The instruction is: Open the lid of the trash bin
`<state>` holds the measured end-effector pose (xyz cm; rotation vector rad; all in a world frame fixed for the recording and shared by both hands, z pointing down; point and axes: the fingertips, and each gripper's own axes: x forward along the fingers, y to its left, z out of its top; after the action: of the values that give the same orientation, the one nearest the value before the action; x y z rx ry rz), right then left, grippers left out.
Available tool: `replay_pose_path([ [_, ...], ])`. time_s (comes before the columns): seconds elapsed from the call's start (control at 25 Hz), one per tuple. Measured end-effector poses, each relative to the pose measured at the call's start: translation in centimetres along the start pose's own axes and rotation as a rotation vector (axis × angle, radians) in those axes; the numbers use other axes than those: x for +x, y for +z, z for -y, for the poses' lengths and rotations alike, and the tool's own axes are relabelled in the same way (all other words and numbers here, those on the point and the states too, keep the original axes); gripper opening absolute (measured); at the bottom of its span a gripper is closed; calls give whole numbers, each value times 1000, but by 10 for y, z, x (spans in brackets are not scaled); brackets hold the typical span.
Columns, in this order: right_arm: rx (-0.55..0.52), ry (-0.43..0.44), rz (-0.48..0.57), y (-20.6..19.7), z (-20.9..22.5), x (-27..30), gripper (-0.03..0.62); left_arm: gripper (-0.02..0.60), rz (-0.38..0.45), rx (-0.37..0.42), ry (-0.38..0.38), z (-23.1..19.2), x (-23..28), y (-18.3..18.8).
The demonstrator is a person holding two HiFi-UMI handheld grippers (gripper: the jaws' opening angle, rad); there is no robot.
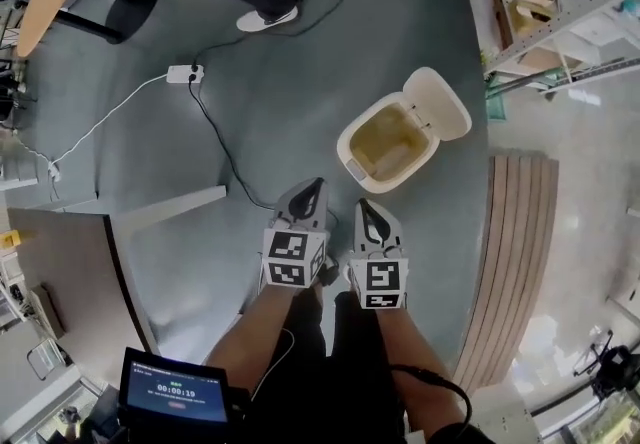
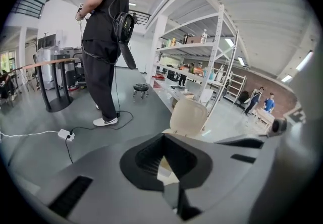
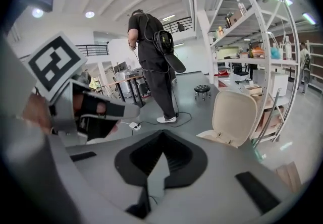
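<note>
The cream trash bin stands on the grey floor ahead of me, its lid swung up and back and its yellowish inside showing. In the left gripper view the raised lid rises just past the jaws; in the right gripper view the lid stands to the right. My left gripper and right gripper hang side by side close to my body, short of the bin and apart from it. Both are shut with nothing between the jaws, in the left gripper view and the right gripper view.
A white power strip with black and white cables lies on the floor to the left. A person stands beyond it. Wooden slats lie right of the bin, metal shelving behind. A timer screen sits at bottom left.
</note>
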<state>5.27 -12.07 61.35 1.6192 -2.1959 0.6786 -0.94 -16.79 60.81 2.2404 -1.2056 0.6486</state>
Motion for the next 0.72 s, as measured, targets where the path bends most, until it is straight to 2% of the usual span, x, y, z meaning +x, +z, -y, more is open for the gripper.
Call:
replay_pose_path([
  [0.16, -16, -21, -36, 8, -3, -57, 5, -3, 18, 36, 27, 3, -51, 41],
  [0.28, -33, -14, -50, 19, -6, -87, 5, -3, 30, 39, 59, 4, -77, 56],
  [0.52, -58, 46, 31, 84, -32, -101, 5, -3, 103, -89, 176, -11, -127, 90],
  [0.6, -101, 81, 65, 108, -35, -93, 5, -3, 132, -60, 206, -12, -132, 106],
  [0.72, -151, 115, 105, 144, -40, -94, 5, -3, 163, 46, 220, 0, -145, 129],
])
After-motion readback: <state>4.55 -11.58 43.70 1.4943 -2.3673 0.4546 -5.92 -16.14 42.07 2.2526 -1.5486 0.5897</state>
